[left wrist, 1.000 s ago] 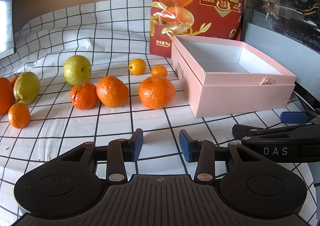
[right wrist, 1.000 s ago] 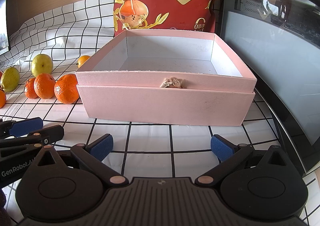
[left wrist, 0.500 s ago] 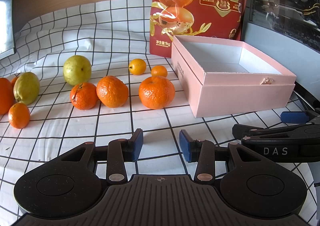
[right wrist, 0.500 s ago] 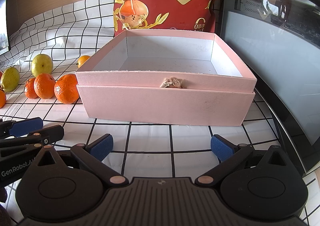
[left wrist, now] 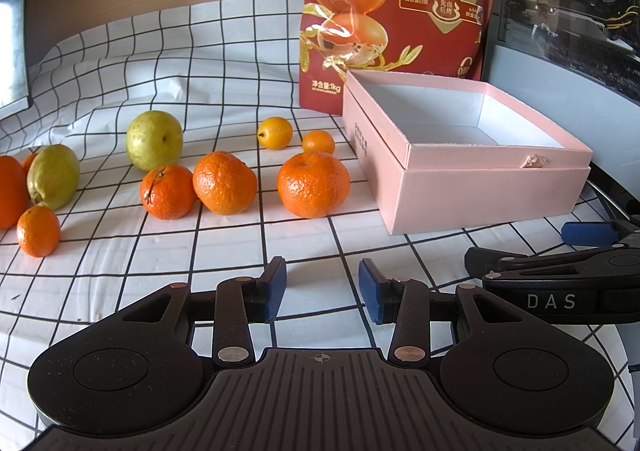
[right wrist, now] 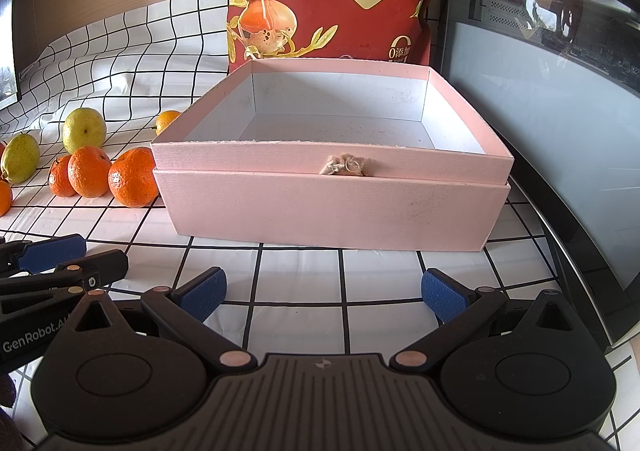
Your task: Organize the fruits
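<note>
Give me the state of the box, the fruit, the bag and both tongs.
Pink box: lidless, nothing inside.
Oranges: loose on the cloth, outside the box.
Pears: on the cloth, untouched.
Snack bag: upright behind the box.
Left tongs: open, holding nothing.
Right tongs: open, holding nothing.

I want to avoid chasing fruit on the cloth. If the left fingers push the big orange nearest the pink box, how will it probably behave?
The orange is round with nothing against it, so it would likely roll. Its pebbled peel should grip the fingers fairly well. The wrinkled cloth may slow it.
</note>
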`<action>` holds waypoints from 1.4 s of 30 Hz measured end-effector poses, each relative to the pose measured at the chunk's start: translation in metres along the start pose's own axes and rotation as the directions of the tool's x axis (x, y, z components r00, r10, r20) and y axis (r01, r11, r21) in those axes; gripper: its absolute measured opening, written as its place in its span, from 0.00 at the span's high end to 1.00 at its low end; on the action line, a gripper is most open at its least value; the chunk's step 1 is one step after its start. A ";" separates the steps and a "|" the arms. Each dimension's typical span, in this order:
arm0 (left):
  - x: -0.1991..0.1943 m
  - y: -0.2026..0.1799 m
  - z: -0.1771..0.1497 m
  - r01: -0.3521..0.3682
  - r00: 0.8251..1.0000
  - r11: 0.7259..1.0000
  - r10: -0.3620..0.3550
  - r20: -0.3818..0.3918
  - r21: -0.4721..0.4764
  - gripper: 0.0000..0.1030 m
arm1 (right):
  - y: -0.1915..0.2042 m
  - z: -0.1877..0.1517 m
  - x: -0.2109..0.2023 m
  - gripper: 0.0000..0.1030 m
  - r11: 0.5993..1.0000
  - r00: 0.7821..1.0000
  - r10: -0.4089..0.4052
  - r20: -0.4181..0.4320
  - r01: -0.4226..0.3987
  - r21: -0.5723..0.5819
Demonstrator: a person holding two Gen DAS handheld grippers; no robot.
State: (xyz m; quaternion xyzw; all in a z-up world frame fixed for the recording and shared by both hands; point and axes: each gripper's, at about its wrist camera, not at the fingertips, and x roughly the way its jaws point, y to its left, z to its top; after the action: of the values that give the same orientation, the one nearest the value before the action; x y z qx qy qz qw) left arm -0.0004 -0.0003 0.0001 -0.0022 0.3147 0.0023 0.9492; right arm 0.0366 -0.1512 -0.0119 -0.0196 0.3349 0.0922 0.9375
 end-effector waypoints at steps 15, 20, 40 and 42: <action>0.000 -0.001 0.000 0.001 1.000 1.000 -0.001 0.000 -0.001 0.57 | 0.000 0.000 0.000 0.00 1.000 1.000 0.000 0.000 0.000 0.000; 0.000 -0.001 0.000 0.000 1.000 1.000 0.000 0.000 0.000 0.57 | 0.000 0.000 0.000 0.00 1.000 1.000 0.000 0.000 0.000 0.000; 0.000 0.000 0.000 0.000 1.000 1.000 0.000 0.001 0.003 0.57 | 0.001 -0.001 0.000 0.00 1.000 1.000 0.000 -0.001 0.000 0.000; 0.000 0.002 0.000 0.017 1.000 1.000 -0.017 0.003 -0.009 0.55 | 0.001 -0.001 0.001 0.00 1.000 1.000 0.002 -0.001 -0.002 -0.001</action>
State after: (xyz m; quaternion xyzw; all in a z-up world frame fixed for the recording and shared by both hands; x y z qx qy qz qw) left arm -0.0003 0.0021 -0.0002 -0.0090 0.3133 -0.0046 0.9496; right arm 0.0364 -0.1503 -0.0129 -0.0198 0.3352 0.0931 0.9373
